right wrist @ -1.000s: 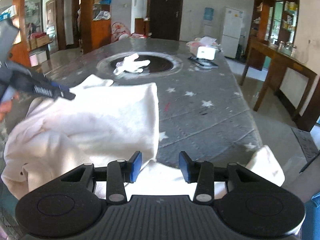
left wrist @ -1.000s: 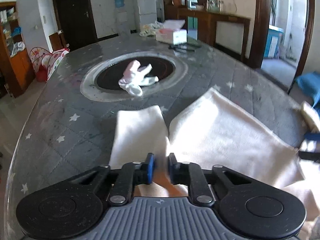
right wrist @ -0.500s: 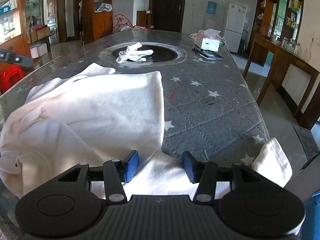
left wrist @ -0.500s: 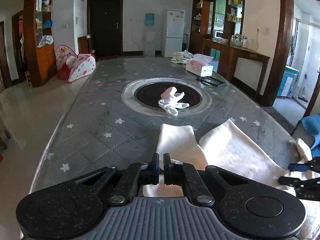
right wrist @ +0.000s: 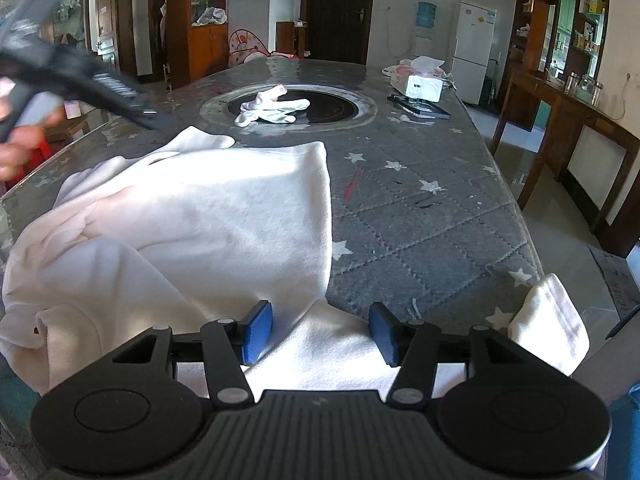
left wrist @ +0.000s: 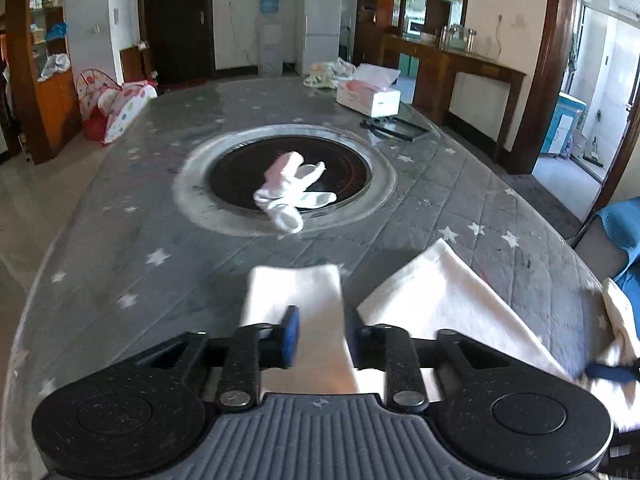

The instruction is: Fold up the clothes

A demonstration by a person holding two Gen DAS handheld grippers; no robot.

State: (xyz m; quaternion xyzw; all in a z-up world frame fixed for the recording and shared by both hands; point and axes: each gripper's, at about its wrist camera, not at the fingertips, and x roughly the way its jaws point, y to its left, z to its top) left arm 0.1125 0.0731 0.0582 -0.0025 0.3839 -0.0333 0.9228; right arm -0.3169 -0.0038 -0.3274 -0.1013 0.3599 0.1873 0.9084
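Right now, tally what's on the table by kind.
Cream garment: 1
White socks: 1 small heap; count unclear
Tissue box: 1
Flat black item: 1
Pale bundle at far end: 1
Total: 5

Both my wrist cameras sit low behind my tongs, looking along the table (left wrist: 120,240); each sees the socks (left wrist: 288,188) and the fridge (right wrist: 474,48).

Left gripper (left wrist: 318,334) jaws apart (over sleeve (left wrist: 304,296)).

Black tongs (right wrist: 318,334) (blue pads (right wrist: 258,332))
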